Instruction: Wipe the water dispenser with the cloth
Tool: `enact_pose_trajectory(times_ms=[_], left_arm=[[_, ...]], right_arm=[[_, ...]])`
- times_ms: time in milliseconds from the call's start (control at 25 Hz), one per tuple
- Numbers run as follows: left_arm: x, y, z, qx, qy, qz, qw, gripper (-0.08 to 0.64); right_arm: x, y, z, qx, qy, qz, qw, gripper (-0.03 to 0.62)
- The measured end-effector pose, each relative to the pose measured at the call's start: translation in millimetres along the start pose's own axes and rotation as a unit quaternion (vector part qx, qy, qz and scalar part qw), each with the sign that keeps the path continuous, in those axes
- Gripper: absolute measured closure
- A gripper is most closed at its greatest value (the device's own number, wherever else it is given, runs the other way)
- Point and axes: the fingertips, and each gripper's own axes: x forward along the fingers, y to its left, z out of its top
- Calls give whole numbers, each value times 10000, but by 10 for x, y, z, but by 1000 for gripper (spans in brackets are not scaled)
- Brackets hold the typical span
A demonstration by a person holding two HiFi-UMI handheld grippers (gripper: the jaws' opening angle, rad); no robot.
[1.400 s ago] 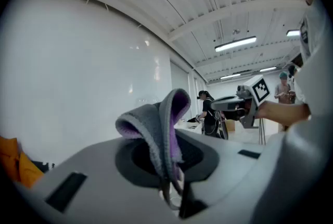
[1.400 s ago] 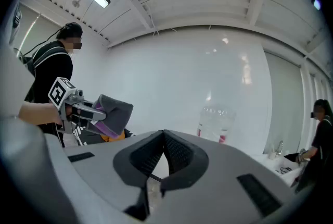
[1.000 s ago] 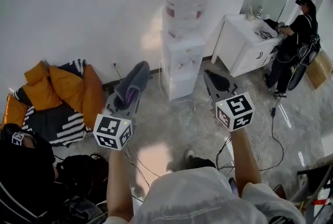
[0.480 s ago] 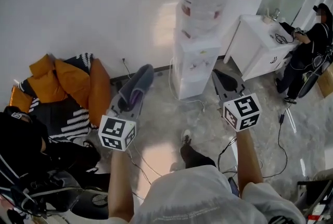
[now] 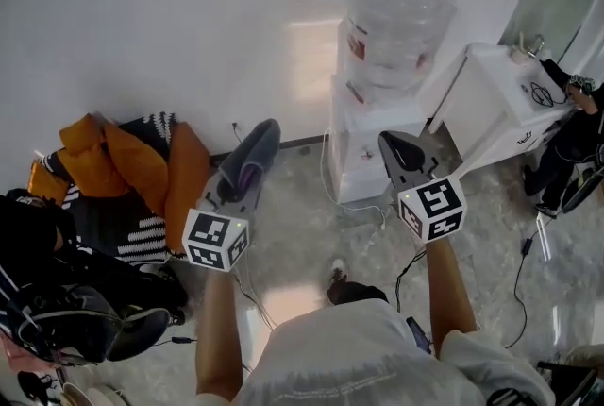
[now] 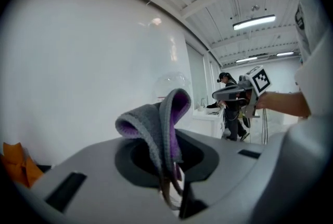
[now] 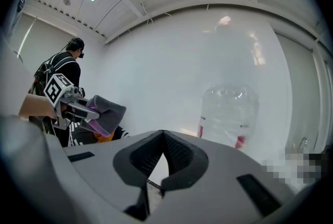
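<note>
The white water dispenser (image 5: 370,144) stands against the wall with a clear bottle (image 5: 401,12) on top. My left gripper (image 5: 253,149) is shut on a grey and purple cloth (image 5: 247,160), held left of the dispenser and apart from it. In the left gripper view the cloth (image 6: 158,124) folds up out of the jaws. My right gripper (image 5: 390,142) is shut with nothing in it, just in front of the dispenser's lower body. The right gripper view shows its closed tips (image 7: 163,135), the bottle (image 7: 229,116) beyond, and the cloth (image 7: 104,112) at the left.
A white cabinet (image 5: 500,102) stands right of the dispenser, with a person (image 5: 578,126) beside it. An orange jacket (image 5: 127,159) and dark bags (image 5: 57,291) lie at the left on the floor. Cables (image 5: 415,262) run across the floor near my feet.
The dispenser has drawn nearer and shifted right in the head view. Both grippers have kept their pose, the left still holding the cloth.
</note>
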Motion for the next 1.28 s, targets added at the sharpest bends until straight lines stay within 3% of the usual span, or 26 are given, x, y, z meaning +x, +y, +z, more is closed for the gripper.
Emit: enact_pose_trajectory(times_ms=[160, 320, 760, 1000, 1280], left_arm=[[624, 209, 95, -129, -4, 23, 9999, 500], [1088, 354, 101, -194, 60, 7, 9998, 500], [1780, 589, -216, -454, 326, -177, 9983, 500], [2182, 945, -422, -506, 483, -459, 9965, 500], [2881, 1501, -695, -375, 757, -1274, 9883, 500]], right_arm=[[496, -319, -91, -117, 81, 224, 9996, 578], [840, -487, -191, 55, 96, 481, 9988, 578], [1357, -726, -582, 426, 603, 599, 9955, 577], [1640, -848, -667, 548, 756, -78, 9956, 577], [2030, -847, -721, 1028, 975, -756, 9870, 578]])
